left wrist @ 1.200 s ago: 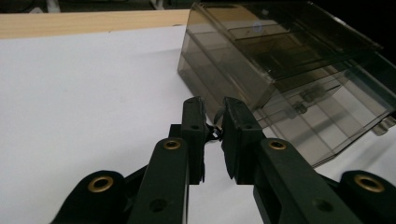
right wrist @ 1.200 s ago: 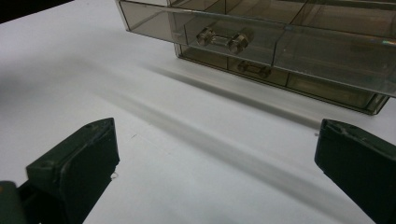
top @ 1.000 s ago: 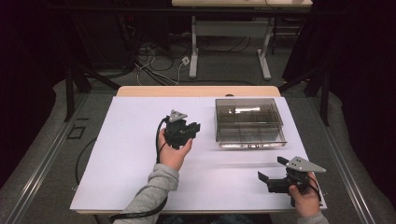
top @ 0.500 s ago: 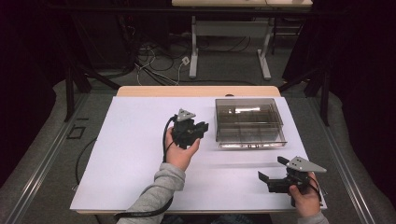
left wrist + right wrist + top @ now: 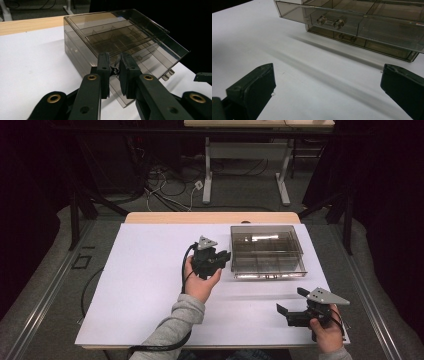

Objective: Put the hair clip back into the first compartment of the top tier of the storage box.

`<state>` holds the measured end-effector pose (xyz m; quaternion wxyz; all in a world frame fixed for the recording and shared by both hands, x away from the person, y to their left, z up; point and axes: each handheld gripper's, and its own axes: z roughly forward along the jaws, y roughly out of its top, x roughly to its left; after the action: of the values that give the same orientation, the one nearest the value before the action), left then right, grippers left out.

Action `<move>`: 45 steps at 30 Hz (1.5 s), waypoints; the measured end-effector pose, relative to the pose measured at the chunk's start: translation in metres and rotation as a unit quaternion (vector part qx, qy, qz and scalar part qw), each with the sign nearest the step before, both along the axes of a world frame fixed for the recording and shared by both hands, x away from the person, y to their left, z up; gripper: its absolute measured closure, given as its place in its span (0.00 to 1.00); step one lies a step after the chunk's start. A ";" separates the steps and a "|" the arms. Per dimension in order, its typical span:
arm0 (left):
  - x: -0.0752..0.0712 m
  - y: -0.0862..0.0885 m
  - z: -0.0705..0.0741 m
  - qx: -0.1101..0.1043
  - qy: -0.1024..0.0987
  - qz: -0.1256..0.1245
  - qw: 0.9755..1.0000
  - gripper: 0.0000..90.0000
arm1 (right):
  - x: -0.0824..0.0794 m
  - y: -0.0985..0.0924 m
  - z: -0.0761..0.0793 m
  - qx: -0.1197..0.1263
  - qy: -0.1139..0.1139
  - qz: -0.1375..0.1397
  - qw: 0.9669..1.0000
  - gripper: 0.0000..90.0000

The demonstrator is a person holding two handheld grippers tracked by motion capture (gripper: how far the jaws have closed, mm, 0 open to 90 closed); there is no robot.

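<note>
1. High view: a smoky clear drawer box [image 5: 267, 251] sits on the white table [image 5: 145, 285], at about 2 o'clock from the table's middle. The left gripper [image 5: 226, 256] is at the box's 9 o'clock side, just beside its wall, jaws clenched. The right gripper [image 5: 290, 302] rests at the box's 5 o'clock, well apart, jaws spread wide.
2. Left gripper view: the closed jaws point at the box's near corner; something small and dark sits between the pads, too small to tell what.
3. Right gripper view: jaws released and empty, facing the drawer handle [image 5: 332, 22] at 12 o'clock.
4. Judgement: the approach step is in hand. Next, the left gripper likely steadies the box while the right closes on the handle squarely.
</note>
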<state>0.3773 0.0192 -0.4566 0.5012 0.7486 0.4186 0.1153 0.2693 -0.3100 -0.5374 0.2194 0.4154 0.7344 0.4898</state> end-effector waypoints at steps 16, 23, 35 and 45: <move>-0.001 -0.020 -0.004 0.005 0.006 -0.019 1.000 0.88 | 0.000 0.000 0.000 0.002 0.000 0.000 1.000 0.00; -0.002 -0.027 -0.008 0.010 0.009 -0.029 0.999 0.88 | 0.000 0.000 0.000 -0.001 0.001 0.000 1.000 0.00; -0.001 -0.037 -0.019 0.018 0.020 -0.035 0.999 0.88 | 0.000 -0.001 0.000 -0.002 0.003 0.001 1.000 0.00; 0.000 -0.042 -0.026 0.021 0.027 -0.035 0.999 0.88 | 0.000 -0.001 0.000 -0.001 0.003 0.000 1.000 0.00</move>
<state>0.3775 -0.0228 -0.4824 0.4777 0.7759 0.4030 0.0856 0.2695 -0.3106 -0.5377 0.2178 0.4165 0.7354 0.4881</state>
